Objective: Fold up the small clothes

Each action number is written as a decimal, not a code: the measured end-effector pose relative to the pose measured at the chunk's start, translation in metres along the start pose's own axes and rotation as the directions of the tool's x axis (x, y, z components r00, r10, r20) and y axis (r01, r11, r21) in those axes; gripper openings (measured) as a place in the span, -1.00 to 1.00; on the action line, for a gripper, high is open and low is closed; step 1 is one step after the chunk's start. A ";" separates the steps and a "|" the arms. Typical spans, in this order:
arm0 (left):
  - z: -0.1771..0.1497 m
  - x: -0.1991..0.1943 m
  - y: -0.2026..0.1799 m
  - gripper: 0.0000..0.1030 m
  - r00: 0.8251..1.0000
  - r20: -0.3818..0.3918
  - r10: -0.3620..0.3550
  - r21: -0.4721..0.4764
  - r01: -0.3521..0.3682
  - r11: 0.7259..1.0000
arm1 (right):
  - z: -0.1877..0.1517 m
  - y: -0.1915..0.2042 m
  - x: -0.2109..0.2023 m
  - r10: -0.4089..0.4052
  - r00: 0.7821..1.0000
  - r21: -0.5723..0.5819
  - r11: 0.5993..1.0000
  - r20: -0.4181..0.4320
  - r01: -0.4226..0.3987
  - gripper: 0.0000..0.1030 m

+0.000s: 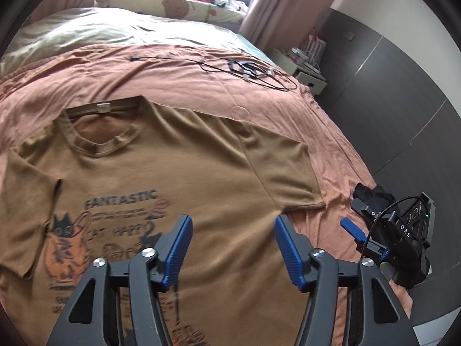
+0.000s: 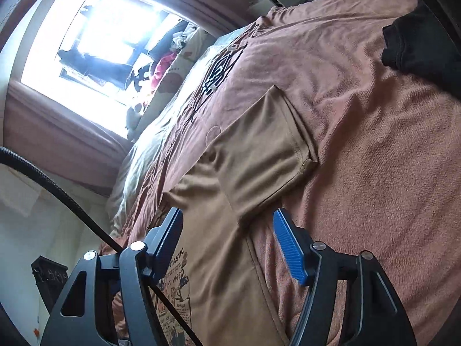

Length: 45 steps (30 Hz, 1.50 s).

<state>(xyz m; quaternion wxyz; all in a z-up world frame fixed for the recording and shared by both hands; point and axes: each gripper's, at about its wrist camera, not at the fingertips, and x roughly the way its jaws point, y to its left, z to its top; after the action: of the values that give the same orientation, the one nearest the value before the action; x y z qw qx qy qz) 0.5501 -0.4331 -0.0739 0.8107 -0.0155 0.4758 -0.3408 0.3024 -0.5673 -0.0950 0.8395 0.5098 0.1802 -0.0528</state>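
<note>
One soft tan cotton shirt (image 1: 201, 158) lies flat on a nubbly pink blanket (image 2: 374, 173) beneath two empty, wide-open ribbed-blue-padded grippers, left (image 1: 232, 242) and right (image 2: 227, 239).

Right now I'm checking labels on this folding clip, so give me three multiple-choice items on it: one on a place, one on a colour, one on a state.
1. Where does the tangle of black cable lie?
A. on the T-shirt's print
B. on the bed beyond the collar
C. on the floor

2. What colour are the gripper pads?
A. blue
B. red
C. white

3. How does the T-shirt lie?
A. folded in half
B. rolled up
C. spread flat, print up

Answers:
1 B: the black cable sits on the pink bedspread past the T-shirt collar.
2 A: the pads of the left gripper and of the right gripper are blue.
3 C: both sleeves lie out and the printed front faces up.
</note>
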 end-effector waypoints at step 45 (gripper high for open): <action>-0.003 0.172 -0.040 -0.76 0.976 -0.183 -0.117 -0.012 0.117 0.993 | 0.015 0.041 0.051 -0.028 1.000 -0.020 0.999 -0.003 0.028 -0.98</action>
<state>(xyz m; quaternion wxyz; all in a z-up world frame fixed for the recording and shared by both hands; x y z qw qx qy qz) 0.5800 -0.5606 -0.1926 0.7418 -0.0124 0.5470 -0.3879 0.3650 -0.5564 -0.0728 0.8435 0.4989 0.1892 -0.0621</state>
